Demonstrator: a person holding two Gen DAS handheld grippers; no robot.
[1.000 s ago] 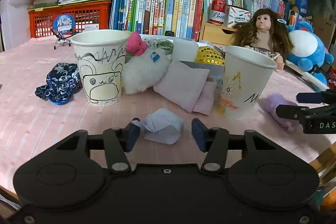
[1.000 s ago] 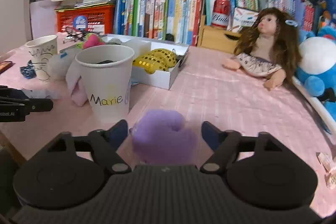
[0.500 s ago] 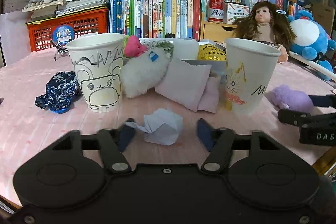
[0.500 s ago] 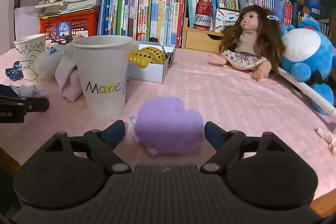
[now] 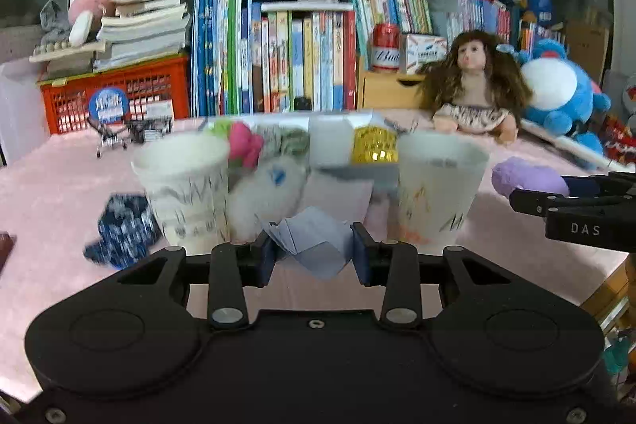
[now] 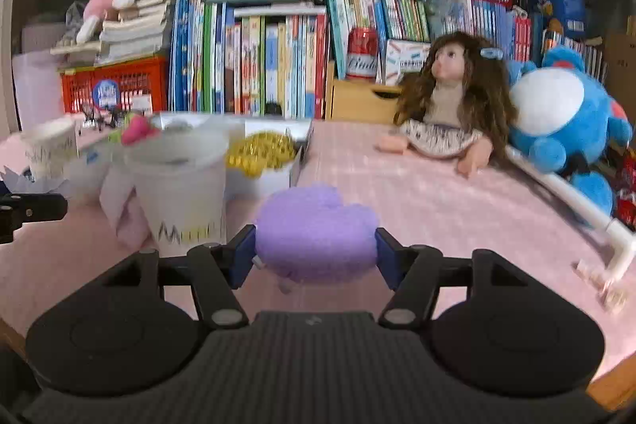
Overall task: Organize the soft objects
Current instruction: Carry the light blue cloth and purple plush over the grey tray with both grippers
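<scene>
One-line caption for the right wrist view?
Right claw closed on a purple plush beside the "Marie" paper cup on the pink tablecloth.

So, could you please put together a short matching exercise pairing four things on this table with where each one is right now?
Things:
1. crumpled pale blue cloth
2. purple plush
3. doll
4. yellow sequinned item

Places:
A. in the white box
B. sitting at the back, beside the blue plush toy
C. between the pads of the left gripper
D. between the pads of the right gripper

Pairs: 1-C, 2-D, 3-B, 4-A. Both grippers' jaws have just been closing on their items.
</scene>
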